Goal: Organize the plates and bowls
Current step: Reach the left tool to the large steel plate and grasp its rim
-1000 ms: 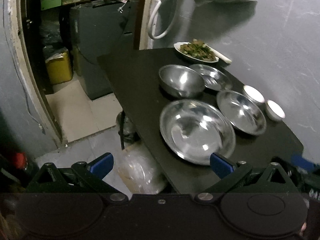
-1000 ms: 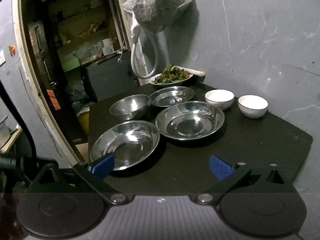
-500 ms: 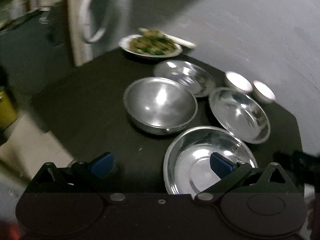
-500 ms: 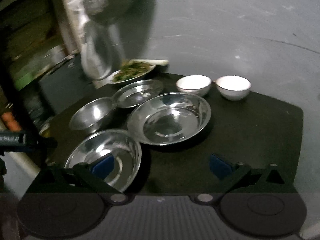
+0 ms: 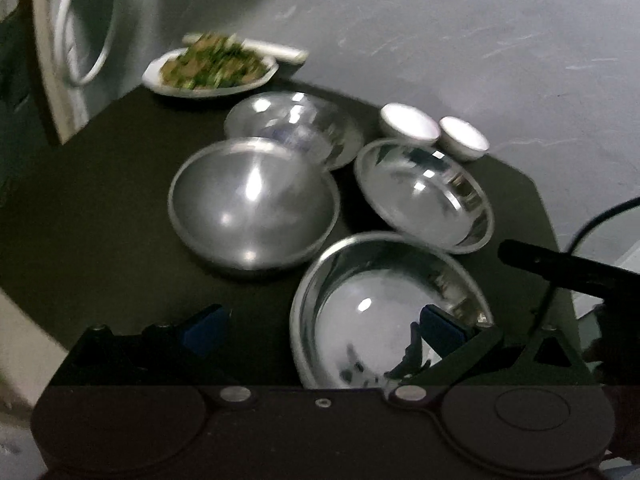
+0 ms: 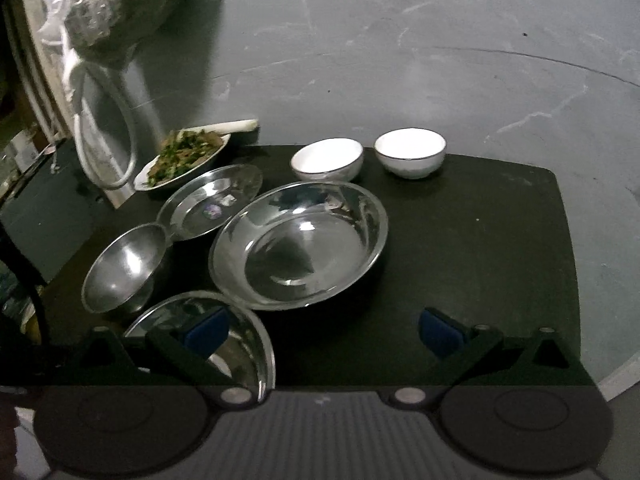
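Several steel dishes stand on a black table [image 6: 480,240]. A wide steel plate [image 6: 298,246] sits mid-table; it also shows in the left wrist view [image 5: 424,194]. A deep steel bowl [image 5: 254,204] [image 6: 124,268] is left of it. A flat steel plate [image 5: 296,128] [image 6: 210,202] lies behind. The nearest steel plate [image 5: 384,308] [image 6: 240,344] is at the front edge. Two white bowls [image 6: 327,159] [image 6: 410,151] stand at the back. My left gripper [image 5: 324,328] is open, its right finger over the nearest plate. My right gripper [image 6: 324,330] is open and empty above the table front.
A white dish of cooked greens [image 6: 182,158] [image 5: 210,70] sits at the back left against the grey wall. A plastic bag [image 6: 120,4] and a white hose loop [image 6: 104,136] hang above it. The right gripper's black body [image 5: 572,276] shows at the right of the left wrist view.
Both grippers have moved forward and to the right over the table. The dishes now look closer and the doorway has left the view. No dish has moved.
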`<state>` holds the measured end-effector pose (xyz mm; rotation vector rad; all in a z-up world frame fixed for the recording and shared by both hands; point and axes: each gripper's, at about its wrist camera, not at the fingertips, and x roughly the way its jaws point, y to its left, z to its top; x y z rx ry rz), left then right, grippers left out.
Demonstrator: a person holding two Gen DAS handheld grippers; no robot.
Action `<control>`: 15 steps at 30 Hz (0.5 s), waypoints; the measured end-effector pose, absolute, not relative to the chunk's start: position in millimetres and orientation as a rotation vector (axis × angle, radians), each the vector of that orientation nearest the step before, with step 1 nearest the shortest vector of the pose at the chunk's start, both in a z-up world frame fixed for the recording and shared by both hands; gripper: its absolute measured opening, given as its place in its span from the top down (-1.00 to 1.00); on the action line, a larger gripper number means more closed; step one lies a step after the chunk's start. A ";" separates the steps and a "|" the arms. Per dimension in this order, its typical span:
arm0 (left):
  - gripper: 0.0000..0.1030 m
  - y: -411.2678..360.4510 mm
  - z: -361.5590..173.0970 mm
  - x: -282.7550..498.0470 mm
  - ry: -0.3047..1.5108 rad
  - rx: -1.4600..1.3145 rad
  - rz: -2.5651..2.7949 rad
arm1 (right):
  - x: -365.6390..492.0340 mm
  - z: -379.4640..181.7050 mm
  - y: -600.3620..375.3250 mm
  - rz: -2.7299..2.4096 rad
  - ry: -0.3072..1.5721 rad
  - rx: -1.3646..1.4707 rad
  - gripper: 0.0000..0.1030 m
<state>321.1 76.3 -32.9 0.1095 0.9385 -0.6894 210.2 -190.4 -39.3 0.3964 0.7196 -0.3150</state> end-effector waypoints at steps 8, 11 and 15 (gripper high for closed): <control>-0.98 31.1 -4.0 341.4 0.806 0.132 -0.778 | 215.1 -40.1 -207.2 -0.348 0.674 0.433 -1.00; -0.98 8.4 0.1 350.7 0.789 0.108 -0.816 | 212.6 -40.2 -214.4 -0.360 0.660 0.440 -1.00; -0.98 -21.6 -7.2 363.0 0.802 0.104 -0.835 | 206.0 -42.3 -226.1 -0.394 0.646 0.439 -1.00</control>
